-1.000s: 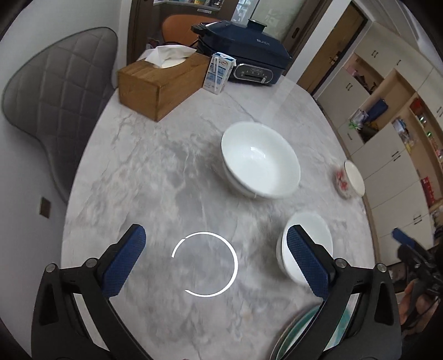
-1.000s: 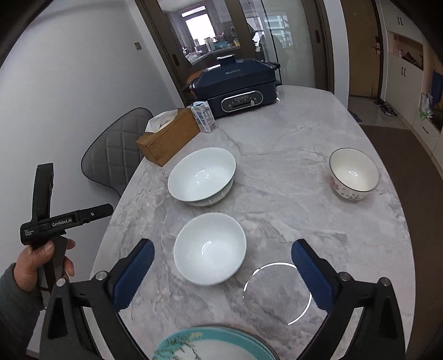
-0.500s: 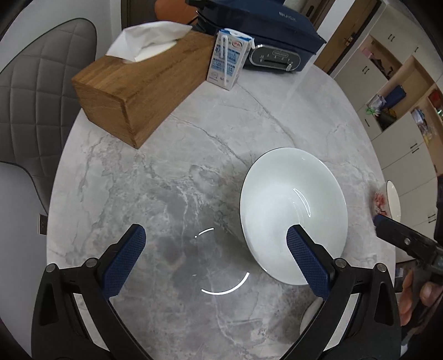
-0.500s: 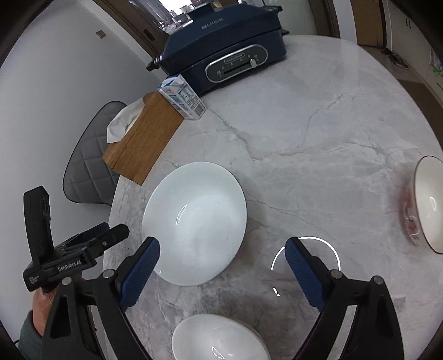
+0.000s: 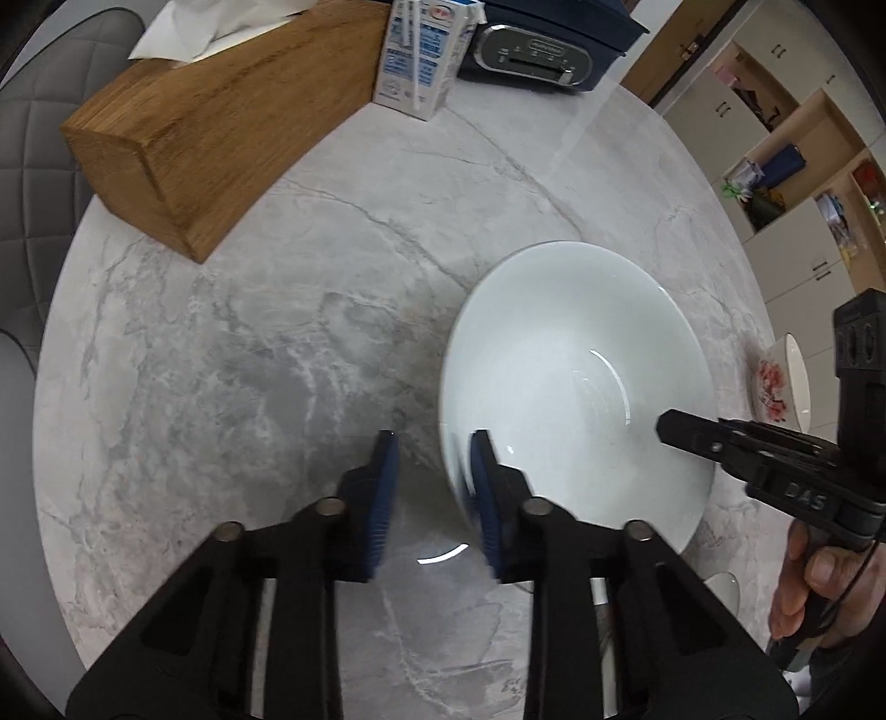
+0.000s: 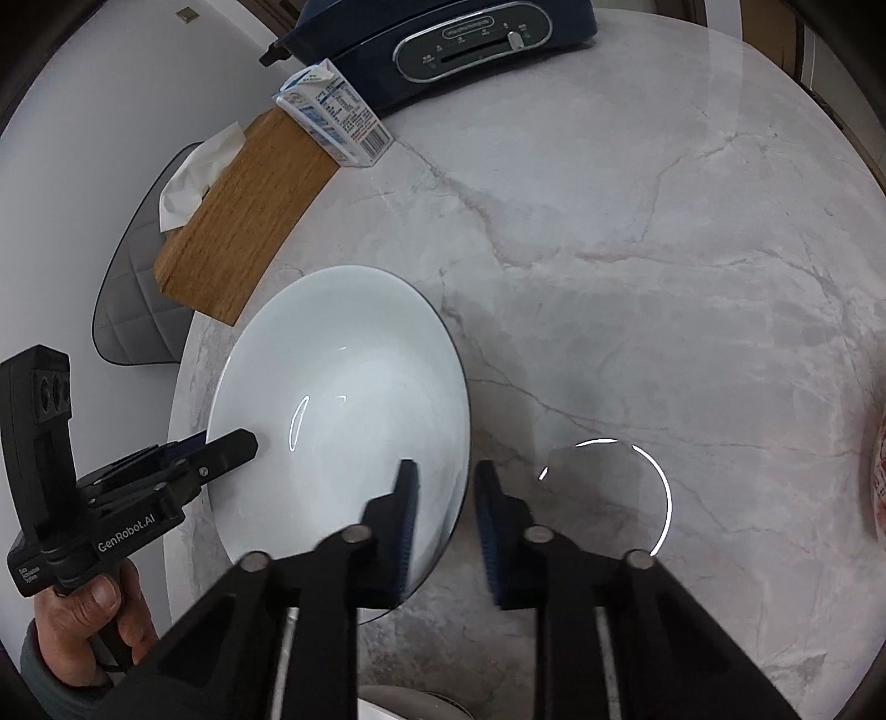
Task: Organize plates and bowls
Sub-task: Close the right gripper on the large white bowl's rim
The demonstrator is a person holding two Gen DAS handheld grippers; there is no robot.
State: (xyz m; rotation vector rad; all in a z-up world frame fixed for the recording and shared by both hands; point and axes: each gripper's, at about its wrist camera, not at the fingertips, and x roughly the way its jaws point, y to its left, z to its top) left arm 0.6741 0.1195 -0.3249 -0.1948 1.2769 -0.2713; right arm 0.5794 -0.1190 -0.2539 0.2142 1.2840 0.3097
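The stiff, glazed, breakable large white bowl [image 5: 576, 382] is pinched at opposite rim edges between both narrowed jaws.

A round grey-veined marble table [image 5: 249, 343] carries the clutter at its far side. A wooden tissue box [image 5: 221, 111] lies along the table's edge, a white tissue [image 5: 188, 33] sticking up from its top. Just beside the box's far end stands a small blue-and-white milk carton [image 5: 418, 61], upright in the left view. Behind the carton sits a dark blue electric cooker [image 6: 443, 39] with a silver control panel. A grey quilted chair [image 5: 27, 166] stands against the table, next to the white wall. Across the room, open cabinet shelves [image 5: 786, 166] hold assorted coloured items, too small to make out.
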